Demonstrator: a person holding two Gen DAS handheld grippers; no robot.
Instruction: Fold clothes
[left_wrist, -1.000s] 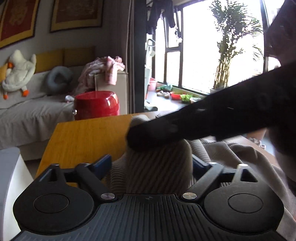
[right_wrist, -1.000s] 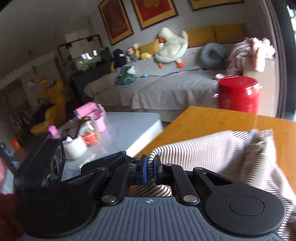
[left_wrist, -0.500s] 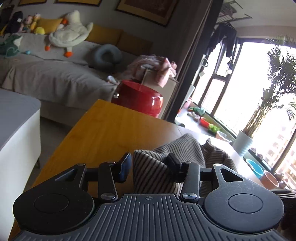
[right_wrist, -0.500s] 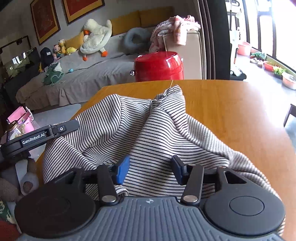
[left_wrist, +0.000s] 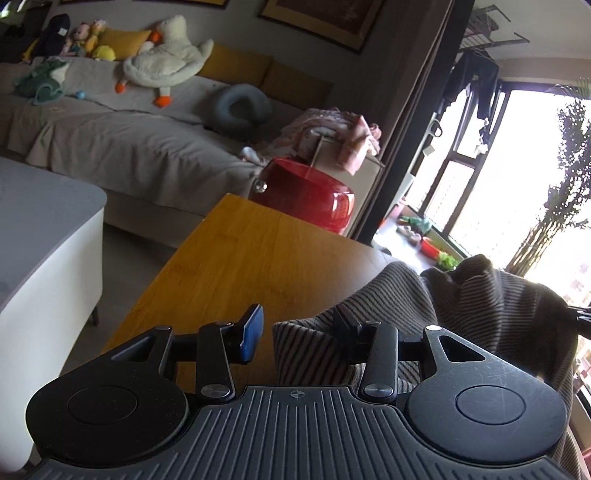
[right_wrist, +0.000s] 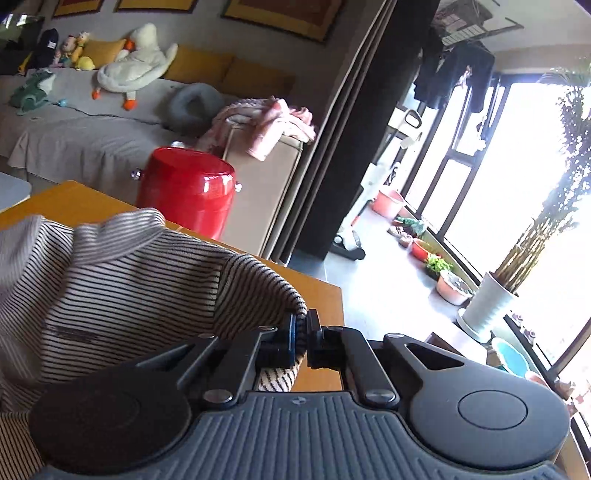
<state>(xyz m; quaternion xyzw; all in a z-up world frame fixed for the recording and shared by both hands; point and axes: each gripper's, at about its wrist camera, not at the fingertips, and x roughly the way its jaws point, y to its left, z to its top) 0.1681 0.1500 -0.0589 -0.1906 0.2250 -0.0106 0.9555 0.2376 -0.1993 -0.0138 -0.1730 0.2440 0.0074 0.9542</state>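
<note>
A striped top (right_wrist: 122, 295) lies bunched on a wooden table (left_wrist: 251, 258), near its far right corner. The right gripper (right_wrist: 301, 338) is clenched on a fold of its edge. The left gripper (left_wrist: 297, 332) stands released, cloth between its parted jaws.

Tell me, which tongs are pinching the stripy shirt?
The right tongs: shut tight on the stripy shirt. The left tongs have just been closing around it, but one pad stands clear.

Ribbed striped cloth shirt (right_wrist: 122, 280) on a smooth wooden table (left_wrist: 251, 258); behind the table, a glossy red drum (right_wrist: 188, 192), perhaps lacquered metal.
</note>
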